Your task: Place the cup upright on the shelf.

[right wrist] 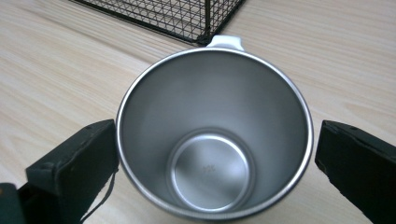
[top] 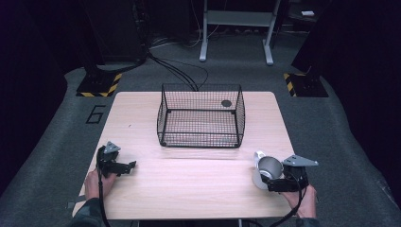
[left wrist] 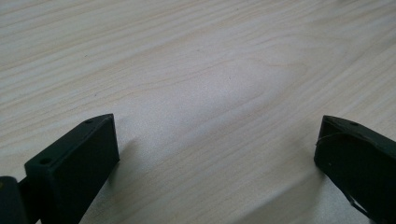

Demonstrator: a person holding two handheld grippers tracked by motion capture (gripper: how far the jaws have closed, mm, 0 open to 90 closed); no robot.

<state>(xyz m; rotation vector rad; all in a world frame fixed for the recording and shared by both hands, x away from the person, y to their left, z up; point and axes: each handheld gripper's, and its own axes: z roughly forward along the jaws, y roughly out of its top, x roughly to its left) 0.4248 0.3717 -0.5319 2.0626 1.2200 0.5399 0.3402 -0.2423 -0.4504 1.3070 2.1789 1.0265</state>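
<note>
Both tongs rest low, open; right tongs (right wrist: 215, 163) straddle steel mug (right wrist: 212, 135); left tongs (left wrist: 215, 158) empty.

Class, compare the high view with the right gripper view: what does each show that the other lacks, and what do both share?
High view alone: the whole table, the floor, both hands, the left tool and the basket's inside. Right gripper view alone: the cup's shiny inside and its bottom, with the right tool's jaws open on either side of its rim. Both: the cup, the wire basket and the wooden tabletop.
</note>
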